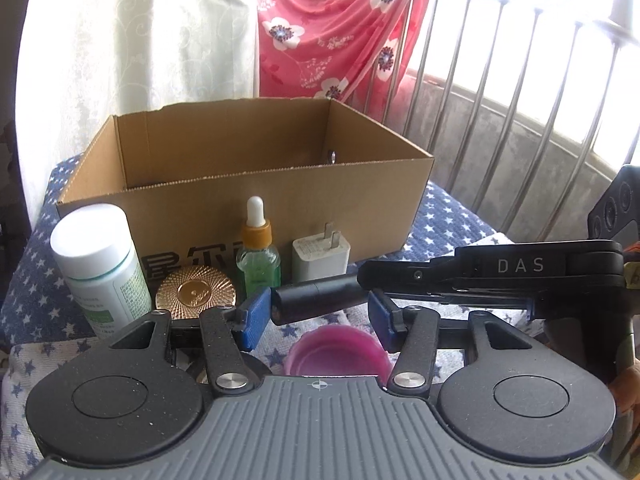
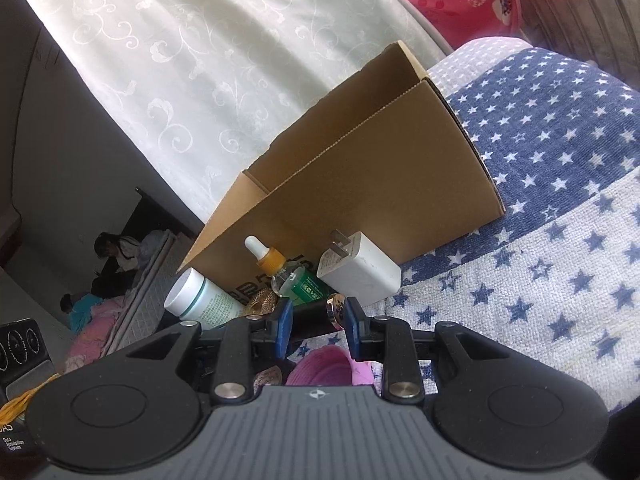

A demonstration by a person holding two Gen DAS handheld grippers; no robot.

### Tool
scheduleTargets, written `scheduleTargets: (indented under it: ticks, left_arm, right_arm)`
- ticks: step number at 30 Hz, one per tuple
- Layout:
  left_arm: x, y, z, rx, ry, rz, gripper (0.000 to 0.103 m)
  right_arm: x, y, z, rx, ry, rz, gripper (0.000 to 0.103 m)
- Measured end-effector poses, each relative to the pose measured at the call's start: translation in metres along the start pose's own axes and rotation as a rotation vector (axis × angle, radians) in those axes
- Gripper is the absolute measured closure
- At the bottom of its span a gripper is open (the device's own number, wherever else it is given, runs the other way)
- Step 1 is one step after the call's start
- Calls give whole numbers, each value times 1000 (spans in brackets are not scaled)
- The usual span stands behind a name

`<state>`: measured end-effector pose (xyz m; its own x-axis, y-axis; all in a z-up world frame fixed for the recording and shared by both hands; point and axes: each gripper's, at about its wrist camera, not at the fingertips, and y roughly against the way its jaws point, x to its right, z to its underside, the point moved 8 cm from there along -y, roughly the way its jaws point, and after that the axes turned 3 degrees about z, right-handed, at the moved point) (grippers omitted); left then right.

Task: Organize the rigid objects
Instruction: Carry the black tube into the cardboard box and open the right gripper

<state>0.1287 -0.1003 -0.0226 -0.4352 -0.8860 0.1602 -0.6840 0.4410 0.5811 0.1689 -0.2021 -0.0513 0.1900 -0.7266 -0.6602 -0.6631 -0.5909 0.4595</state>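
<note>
Ahead of my jaws the cardboard box (image 1: 248, 200) stands open-topped, but the white bottle (image 1: 100, 264), gold disc (image 1: 195, 292), dropper bottle (image 1: 258, 256) and charger (image 1: 320, 258) line its near wall, while starred cloth (image 2: 560, 240) right of them lies bare.

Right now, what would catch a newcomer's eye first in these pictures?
Probably the open cardboard box on the star-patterned cloth, with a white bottle, green dropper bottle and white charger lined up before it. Nearer, a black cylinder sits in the right gripper, above a pink cup.
</note>
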Motion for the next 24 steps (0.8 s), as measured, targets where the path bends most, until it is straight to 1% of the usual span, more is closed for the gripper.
scheduleTargets:
  ticks: [4, 10, 12, 16, 18, 20, 22, 24]
  left_arm:
    - [4, 10, -10, 44, -12, 3, 51]
    - [2, 29, -38, 141, -34, -5, 50]
    - [-3, 33, -50, 170, -37, -19, 50]
    - [-18, 31, -71, 196, -23, -56, 50]
    - [-29, 24, -80, 191, -14, -72, 50]
    - [-43, 12, -89, 163, 6, -82, 50]
    - [-57, -5, -95, 121, 25, -90, 50]
    - [-75, -25, -96, 49, 56, -95, 50]
  right_arm:
    - [-18, 11, -9, 48, 25, -5, 73]
    - [-50, 22, -36, 104, 105, -26, 73]
    - [-61, 17, -48, 110, 127, -43, 73]
    - [-75, 0, -73, 89, 153, -71, 73]
    - [-79, -13, -84, 67, 166, -73, 73]
    - [-79, -34, -95, 20, 160, -66, 73]
    - [-73, -58, -104, -38, 142, -53, 73]
    - [-65, -88, -111, -115, 110, -31, 73]
